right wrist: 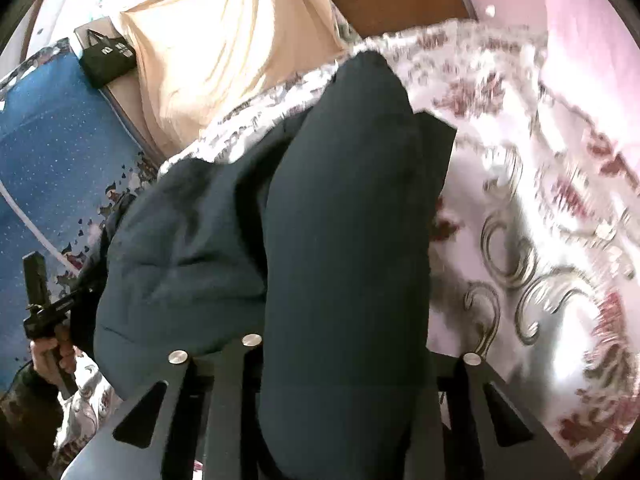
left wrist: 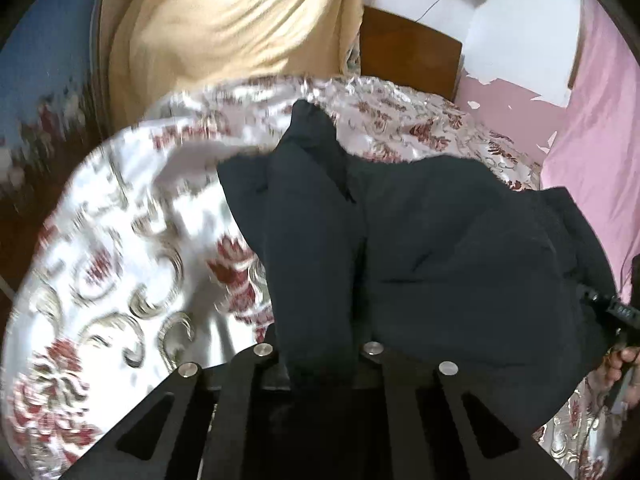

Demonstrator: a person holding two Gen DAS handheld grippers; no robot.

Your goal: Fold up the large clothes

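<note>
Your left gripper (left wrist: 320, 364) and right gripper (right wrist: 340, 368) each with jaws pinching a fold of the dark navy fabric garment (left wrist: 440, 240), fingertips buried under cloth, garment bunched above the blurred white floral satin bedspread (left wrist: 132, 248), tan curtain (left wrist: 224, 32) and peeling pink wall (left wrist: 600, 128) behind.

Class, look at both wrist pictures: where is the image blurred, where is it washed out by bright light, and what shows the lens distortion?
Left wrist view: the floral bedspread smears with motion blur at left, while the dark garment stays fairly sharp; black corners mark the fisheye circle. Right wrist view: the bedspread is streaked and overexposed at right; the garment reads nearly featureless dark.
</note>
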